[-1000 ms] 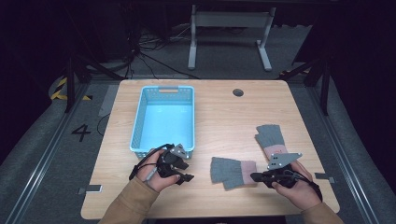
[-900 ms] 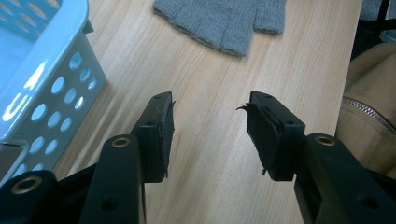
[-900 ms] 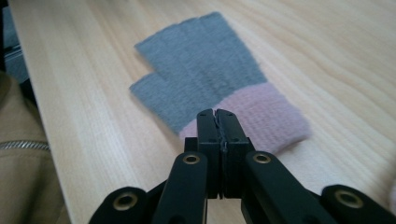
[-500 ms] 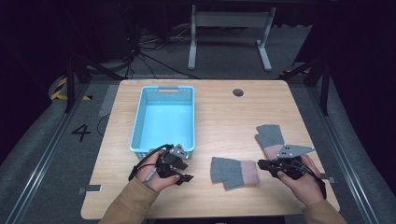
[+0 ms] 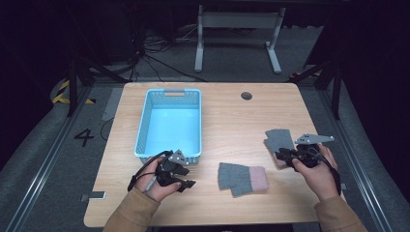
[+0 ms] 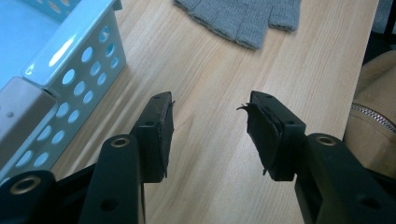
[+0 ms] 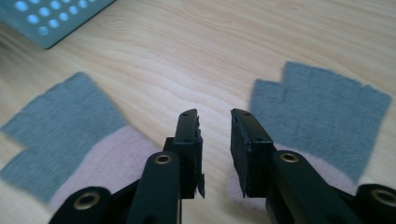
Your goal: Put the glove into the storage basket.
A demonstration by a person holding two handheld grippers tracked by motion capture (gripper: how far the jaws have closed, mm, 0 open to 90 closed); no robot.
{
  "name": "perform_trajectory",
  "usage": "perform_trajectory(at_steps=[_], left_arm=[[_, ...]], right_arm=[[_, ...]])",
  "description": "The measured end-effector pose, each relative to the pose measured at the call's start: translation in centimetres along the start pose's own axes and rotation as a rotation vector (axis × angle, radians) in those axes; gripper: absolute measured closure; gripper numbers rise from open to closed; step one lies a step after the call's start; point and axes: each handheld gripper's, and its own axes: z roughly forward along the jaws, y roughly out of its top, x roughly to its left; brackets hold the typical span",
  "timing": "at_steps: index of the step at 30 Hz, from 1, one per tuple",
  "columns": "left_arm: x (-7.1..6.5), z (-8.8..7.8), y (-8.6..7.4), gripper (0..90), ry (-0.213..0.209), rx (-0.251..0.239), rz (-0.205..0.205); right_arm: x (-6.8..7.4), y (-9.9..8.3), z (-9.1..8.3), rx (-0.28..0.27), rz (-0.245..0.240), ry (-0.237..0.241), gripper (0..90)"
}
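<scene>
Gloves on the desk, both grippers released

Hands come in at the near edge of the desk, each holding a gripper. The left gripper hovers just in front of the near wall of the basket, its fingers spread apart over bare wood with nothing between them. In the left gripper view the basket's perforated corner sits just to one side of the fingers, and the edge of a grey glove lies farther ahead.

The right gripper sits at the near right of the desk, next to the far glove. Its fingers have just been opening and now stand slightly apart, pressing on nothing; in the right gripper view bare wood shows in the gap between them, with one glove to each side.

The near glove lies flat between the two hands, grey with a pink cuff turned toward the right hand. The far glove lies flat just beyond the right gripper, its pink cuff end under the gripper's tips.

Farther back on the left half stands the light blue basket, upright. Beyond it a small round hole marks the desk's far edge.
</scene>
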Motion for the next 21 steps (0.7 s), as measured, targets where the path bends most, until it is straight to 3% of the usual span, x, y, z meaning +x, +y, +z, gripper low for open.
perform_trajectory(at_steps=[5, 6, 9, 10, 15, 21], left_arm=[[-0.1, 0.0, -0.4, 51.6, 0.004, 0.002, -0.010], [0.0, -0.1, -0.6, 51.4, 0.009, 0.001, -0.018], [0.0, -0.2, -0.8, 50.4, 0.012, 0.001, -0.026], [0.1, -0.3, -0.9, 50.3, 0.015, 0.004, -0.028], [0.1, -0.3, -1.0, 50.1, 0.018, 0.009, -0.029], [0.1, 0.0, -0.9, 50.1, 0.016, 0.011, -0.030]], right_arm=[[-1.1, 0.6, 0.7, 0.009, 0.037, -0.034, 70.1], [-1.6, 0.8, 1.0, 0.031, 0.057, -0.065, 66.4], [-2.1, 0.9, 1.6, 0.062, 0.079, -0.092, 63.9], [-2.4, 1.0, 2.2, 0.078, 0.098, -0.118, 58.2], [-2.9, 1.0, 3.0, 0.089, 0.100, -0.150, 55.4], [-3.8, 0.7, 4.4, 0.118, 0.116, -0.222, 52.1]])
